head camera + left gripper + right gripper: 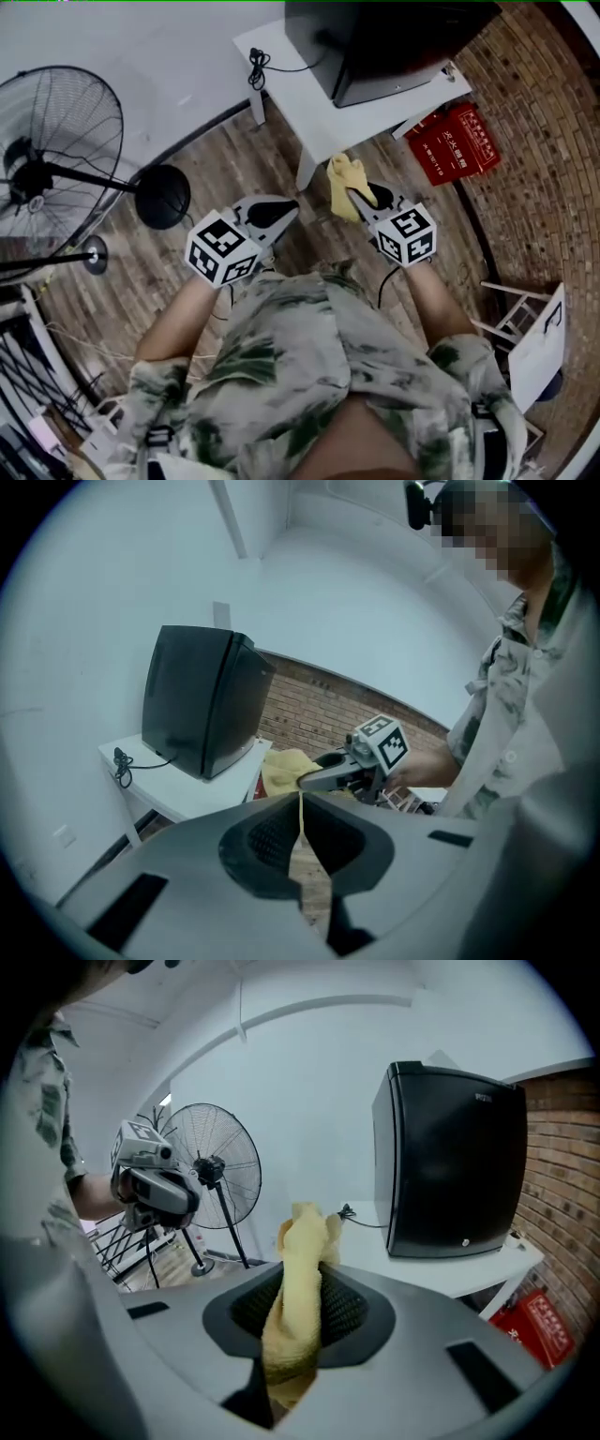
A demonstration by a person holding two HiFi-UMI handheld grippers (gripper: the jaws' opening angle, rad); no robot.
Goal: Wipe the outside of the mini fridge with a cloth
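right gripper (pixel 298 1274) — bunched yellow cloth (pixel 304 1237) between jaws

Bare workroom: brick wall (pixel 534 112), pedestal fan (pixel 56 159), wooden floor (pixel 225 169).

A small white surface (pixel 370 117) carries the black mini fridge (pixel 394 37) and a black cord (pixel 256 67) near its corner. On the wooden floor (pixel 234 164) stand a fan's round base (pixel 162 197) and a red box (pixel 457 141).

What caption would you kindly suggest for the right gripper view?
Right gripper clamps a yellow cloth, with the black mini fridge ahead on its white table.
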